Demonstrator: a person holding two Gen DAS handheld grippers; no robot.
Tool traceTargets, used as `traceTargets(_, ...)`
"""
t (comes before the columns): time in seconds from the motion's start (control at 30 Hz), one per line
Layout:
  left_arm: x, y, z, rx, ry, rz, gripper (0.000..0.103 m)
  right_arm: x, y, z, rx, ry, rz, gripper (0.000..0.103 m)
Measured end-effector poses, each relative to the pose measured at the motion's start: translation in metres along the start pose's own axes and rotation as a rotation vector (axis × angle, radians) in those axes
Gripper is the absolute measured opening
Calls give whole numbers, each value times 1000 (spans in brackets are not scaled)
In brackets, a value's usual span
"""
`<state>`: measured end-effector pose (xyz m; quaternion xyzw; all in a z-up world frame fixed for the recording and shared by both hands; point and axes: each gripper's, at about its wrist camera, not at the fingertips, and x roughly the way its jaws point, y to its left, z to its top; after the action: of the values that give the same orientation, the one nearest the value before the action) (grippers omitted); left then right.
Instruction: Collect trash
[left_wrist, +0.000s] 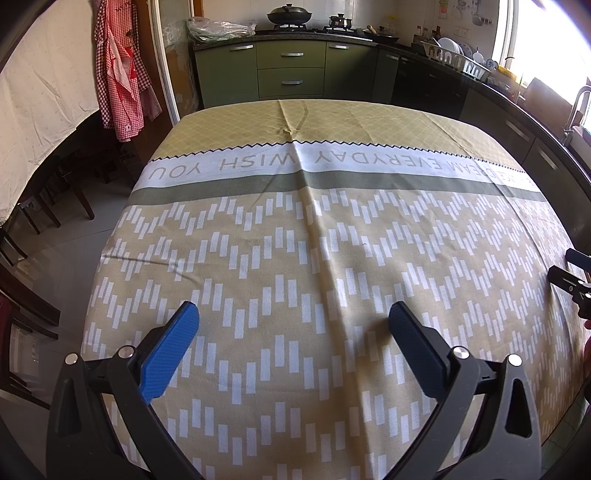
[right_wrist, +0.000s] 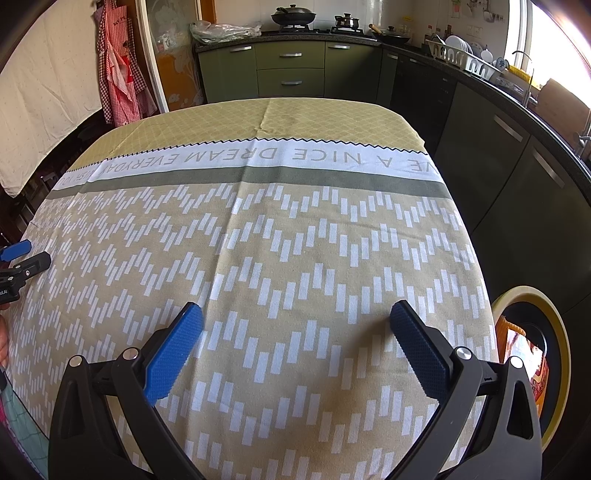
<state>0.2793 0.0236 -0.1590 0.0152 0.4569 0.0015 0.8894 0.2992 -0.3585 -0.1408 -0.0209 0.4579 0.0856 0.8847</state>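
Both grippers hover over a cloth-covered worktop (left_wrist: 295, 258), and each has its jaws spread wide with nothing between them: the left gripper (left_wrist: 293, 321) and the right gripper (right_wrist: 295, 321) show blue, finely ribbed pads on black arms with silver rivets. The tablecloth (right_wrist: 277, 258) ahead of the jaws is soft tan fabric printed with white upright bars in zigzag rows, then a green stripe, a white band of grey lettering and a black zigzag-stitched edge before a diamond-patterned strip; a few creases run across it. No loose trash shows on the cloth. To the right of the right jaws, beside the worktop's edge and lower down, stands a round bin (right_wrist: 554, 332) with a yellow rim and dark inside, holding orange and red wrappers (right_wrist: 517, 343). Well beyond the jaws are green cabinets (left_wrist: 291, 70) with metal handles, a black wok (left_wrist: 289, 15) on the stove, a dish rack (left_wrist: 458, 55) and a red checked apron (left_wrist: 118, 74) hanging at the left.
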Motion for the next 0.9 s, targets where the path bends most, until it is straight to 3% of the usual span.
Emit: traceTargets(0.9, 1, -1, 2, 1, 1, 3, 98, 0, 1, 1, 1, 1, -4, 100)
